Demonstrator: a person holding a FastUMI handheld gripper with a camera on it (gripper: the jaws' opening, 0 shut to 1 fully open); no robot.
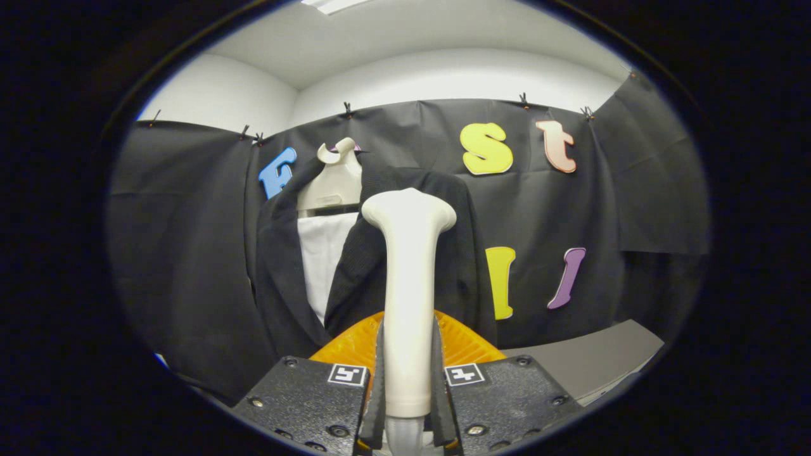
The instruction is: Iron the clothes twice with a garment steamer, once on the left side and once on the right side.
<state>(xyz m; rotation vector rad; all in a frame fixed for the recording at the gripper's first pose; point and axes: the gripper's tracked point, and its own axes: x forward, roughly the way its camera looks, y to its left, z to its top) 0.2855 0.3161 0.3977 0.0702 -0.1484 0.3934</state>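
The gripper [407, 405] is clamped on the steamer [407, 278]: both fingers press the sides of its pale handle, which stands upright between them, long axis running straight up and away from the fingers. Its flared head sits at the top, in front of the jacket's [380, 253] chest.

The jacket is the thing to steam. It hangs on a pale hanger [332, 180] against the black booth wall, straight ahead of and beyond the fingers, its long axis vertical. The open front shows a white lining or shirt panel [322, 259] just to the left of the steamer handle. One lapel runs down behind the handle; the other side of the jacket lies further left.

Whether the steamer head touches the cloth cannot be told; it looks near.

An orange ribbed piece [355, 345] sits just ahead of the fingers at the handle's base. What it is cannot be told.

A grey bench [589, 361] shows low on the right, its edge running off toward the wall.

Judgement: room for a stroke looks free on both sides; the next pass likely calls for a vertical sweep along one jacket half.
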